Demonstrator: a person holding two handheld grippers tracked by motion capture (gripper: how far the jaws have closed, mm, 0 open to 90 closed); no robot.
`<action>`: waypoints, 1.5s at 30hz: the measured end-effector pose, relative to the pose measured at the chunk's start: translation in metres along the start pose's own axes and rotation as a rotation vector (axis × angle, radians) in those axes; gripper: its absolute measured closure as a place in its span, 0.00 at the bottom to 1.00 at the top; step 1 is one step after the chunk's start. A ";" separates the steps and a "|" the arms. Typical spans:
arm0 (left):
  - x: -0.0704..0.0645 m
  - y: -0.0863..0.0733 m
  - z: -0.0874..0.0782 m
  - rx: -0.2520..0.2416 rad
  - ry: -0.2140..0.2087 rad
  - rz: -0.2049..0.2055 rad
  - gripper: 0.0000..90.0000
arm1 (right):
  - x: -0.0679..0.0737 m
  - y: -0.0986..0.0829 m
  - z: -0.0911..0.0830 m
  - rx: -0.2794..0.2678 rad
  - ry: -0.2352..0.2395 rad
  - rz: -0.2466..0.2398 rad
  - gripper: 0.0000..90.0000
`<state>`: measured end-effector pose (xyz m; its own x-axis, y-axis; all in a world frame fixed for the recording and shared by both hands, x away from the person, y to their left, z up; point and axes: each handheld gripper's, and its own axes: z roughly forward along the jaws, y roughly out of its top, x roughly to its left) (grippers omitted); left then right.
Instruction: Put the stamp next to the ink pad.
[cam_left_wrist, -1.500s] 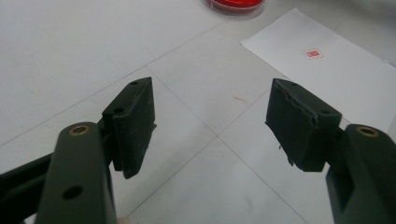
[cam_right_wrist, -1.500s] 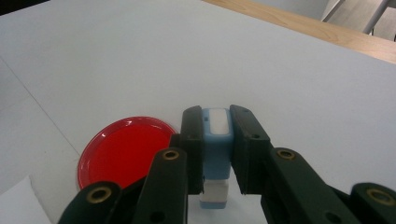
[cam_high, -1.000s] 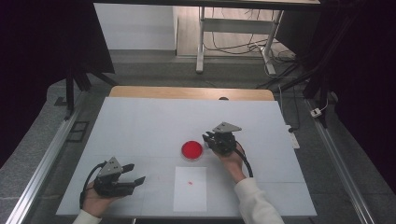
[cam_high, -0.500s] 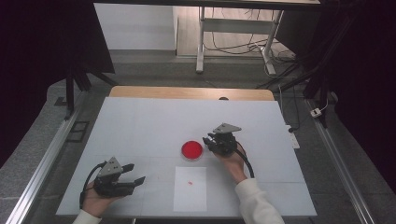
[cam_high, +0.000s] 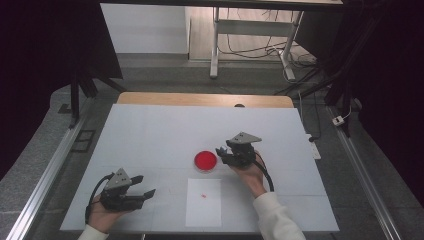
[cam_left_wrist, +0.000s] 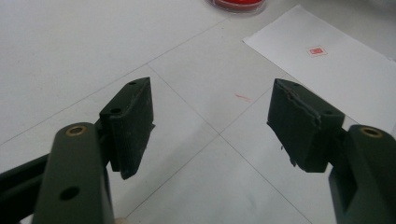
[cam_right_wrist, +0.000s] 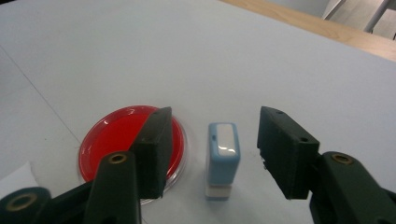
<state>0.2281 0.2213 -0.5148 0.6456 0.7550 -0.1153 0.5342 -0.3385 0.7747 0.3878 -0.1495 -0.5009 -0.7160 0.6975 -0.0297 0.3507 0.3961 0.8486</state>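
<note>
A small blue and white stamp (cam_right_wrist: 223, 154) stands upright on the white table, just right of a round red ink pad (cam_right_wrist: 116, 140). My right gripper (cam_right_wrist: 214, 137) is open, one jaw on each side of the stamp and neither touching it. From above, the right gripper (cam_high: 223, 153) sits beside the ink pad (cam_high: 205, 160). A white paper sheet (cam_high: 204, 202) bearing a small red stamp mark (cam_high: 203, 195) lies in front of the pad. My left gripper (cam_high: 144, 185) rests open at the front left, nothing between its jaws; its own view shows the paper (cam_left_wrist: 336, 74) ahead.
The white table top (cam_high: 165, 130) has a wooden strip (cam_high: 200, 99) along its far edge. Metal rails run down both sides of the table. A table frame and cables stand on the floor beyond.
</note>
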 end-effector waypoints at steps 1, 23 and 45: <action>0.000 0.000 0.000 0.000 0.001 0.001 0.35 | 0.000 0.000 -0.003 -0.009 -0.002 0.003 0.48; -0.001 -0.001 0.001 -0.003 0.009 -0.001 0.33 | 0.007 -0.010 -0.054 -0.038 0.042 -0.062 0.42; -0.001 0.000 0.003 -0.011 -0.001 0.007 0.32 | -0.012 -0.066 -0.130 -0.012 -0.034 -0.040 0.42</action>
<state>0.2288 0.2185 -0.5166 0.6498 0.7521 -0.1101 0.5236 -0.3379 0.7821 0.2945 -0.2612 -0.4877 -0.7087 0.7008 -0.0816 0.3143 0.4172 0.8527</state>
